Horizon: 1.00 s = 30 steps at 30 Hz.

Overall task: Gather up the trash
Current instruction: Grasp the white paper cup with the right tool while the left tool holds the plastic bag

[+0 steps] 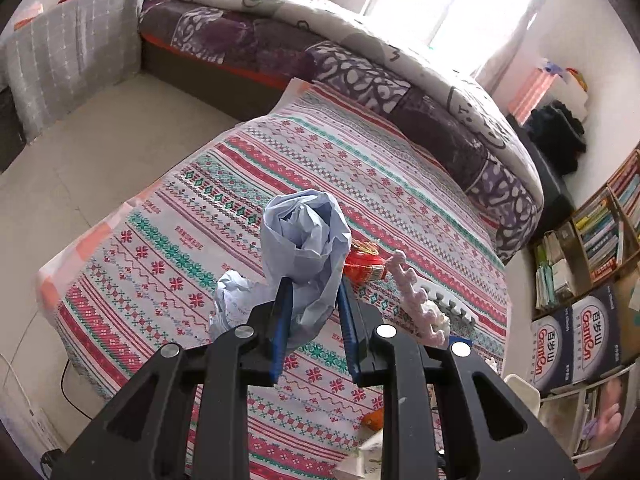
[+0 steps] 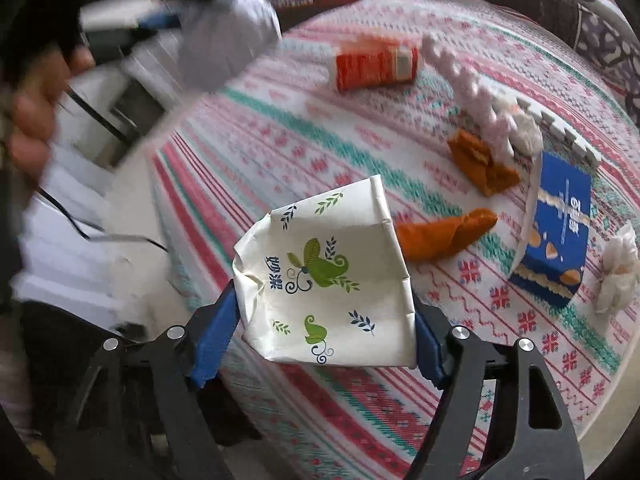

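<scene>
A: Left tongs [image 1: 314, 294] status?
B: Clamped on a crumpled pale-blue paper wad [image 1: 304, 248], blue pads pressing into its lower end. The wad is held up above the tabletop [image 1: 160, 248], soft creased folds bulging over the tips.
A: Right tongs [image 2: 326, 312]?
B: Blue pads against both sides of a squashed white paper bag [image 2: 326, 276]. Matte paper, folded seams, green leaf print with dark blue characters. Left wall dented in by the pad. Bag sits over the tabletop edge.
A: Other trash on the cloth?
B: Woven-look cloth, red and teal stripes. A second crumpled paper ball [image 1: 234, 300] sits just left of the left tongs. Flattened red-orange packet [image 2: 376, 66] lying on its side. Pink foam strip [image 2: 468, 92] with toothed edge, next to a grey toothed foam strip [image 2: 560, 124]. Two orange crinkled wrappers [image 2: 444, 236], one near the bag, one by the pink foam. Blue glossy carton [image 2: 560, 232], flattened. White tissue clumps [image 2: 616, 272] right of the carton.
A: Left side in the right wrist view?
B: Blurred. A hand [image 2: 36, 120] shows at the frame's left edge.
</scene>
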Each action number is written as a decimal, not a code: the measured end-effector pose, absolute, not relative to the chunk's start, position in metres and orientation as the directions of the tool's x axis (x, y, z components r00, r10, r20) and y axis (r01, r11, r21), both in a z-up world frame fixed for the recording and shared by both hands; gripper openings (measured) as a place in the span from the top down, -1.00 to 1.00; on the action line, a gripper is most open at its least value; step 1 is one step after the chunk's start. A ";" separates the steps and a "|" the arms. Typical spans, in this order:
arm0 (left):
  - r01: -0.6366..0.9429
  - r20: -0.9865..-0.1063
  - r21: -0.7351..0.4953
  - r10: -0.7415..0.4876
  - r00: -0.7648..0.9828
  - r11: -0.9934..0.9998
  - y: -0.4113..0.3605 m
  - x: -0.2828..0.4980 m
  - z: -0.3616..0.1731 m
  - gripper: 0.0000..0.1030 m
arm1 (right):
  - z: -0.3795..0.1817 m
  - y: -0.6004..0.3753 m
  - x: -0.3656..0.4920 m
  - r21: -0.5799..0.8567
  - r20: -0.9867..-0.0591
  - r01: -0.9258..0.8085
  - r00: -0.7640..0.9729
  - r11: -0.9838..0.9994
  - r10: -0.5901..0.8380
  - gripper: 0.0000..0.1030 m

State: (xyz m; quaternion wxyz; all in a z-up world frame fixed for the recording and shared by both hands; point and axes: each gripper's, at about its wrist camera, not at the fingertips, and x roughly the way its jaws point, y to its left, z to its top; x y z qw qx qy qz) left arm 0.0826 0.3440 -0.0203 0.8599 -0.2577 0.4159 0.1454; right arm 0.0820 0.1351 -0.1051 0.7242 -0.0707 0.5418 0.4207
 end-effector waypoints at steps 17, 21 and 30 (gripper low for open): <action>-0.448 -0.771 -0.313 0.051 0.635 0.838 0.331 0.085 -0.017 0.54 | -0.039 0.068 0.136 0.329 -0.707 -0.520 0.419 0.789 0.570 -0.42; -0.429 -0.759 -0.287 0.071 0.647 0.856 0.318 0.087 -0.015 0.54 | -0.039 0.051 0.144 0.295 -0.707 -0.441 0.496 0.847 0.505 -0.42; -0.363 -0.749 -0.209 0.090 0.656 0.908 0.275 0.097 -0.017 0.54 | -0.041 0.021 0.163 0.260 -0.724 -0.306 0.566 0.916 0.395 -0.43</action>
